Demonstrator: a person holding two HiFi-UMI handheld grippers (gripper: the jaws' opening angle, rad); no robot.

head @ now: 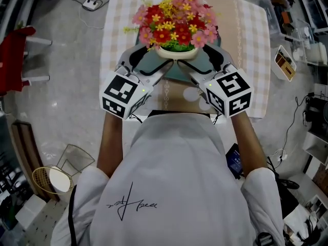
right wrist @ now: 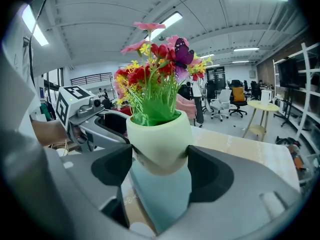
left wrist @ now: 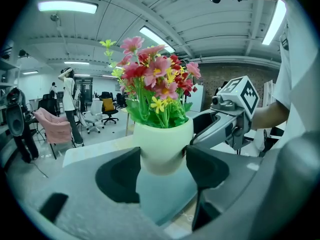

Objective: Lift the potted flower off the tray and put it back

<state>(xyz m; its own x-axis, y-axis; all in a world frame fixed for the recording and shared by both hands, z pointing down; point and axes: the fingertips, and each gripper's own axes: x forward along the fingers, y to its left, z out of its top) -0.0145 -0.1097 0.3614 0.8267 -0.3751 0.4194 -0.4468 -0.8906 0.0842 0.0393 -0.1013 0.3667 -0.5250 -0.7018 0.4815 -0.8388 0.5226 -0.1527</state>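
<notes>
A cream pot (head: 177, 51) of red, pink and yellow flowers (head: 174, 22) is over a teal tray (head: 149, 61) on the table. My left gripper (head: 161, 55) clamps the pot from its left side and my right gripper (head: 193, 55) from its right. In the left gripper view the dark pads press both flanks of the pot (left wrist: 162, 144), and the teal tray (left wrist: 165, 196) shows below its rounded base. The right gripper view shows the same grip on the pot (right wrist: 159, 139) over the tray (right wrist: 160, 199). Whether the base touches the tray I cannot tell.
The table carries a checked cloth (head: 246, 45) and a small white disc (head: 192, 94) near its front edge. A white bin (head: 284, 63) stands on the floor at the right, a red chair (head: 15, 55) at the left, and a power strip (head: 92, 4) behind.
</notes>
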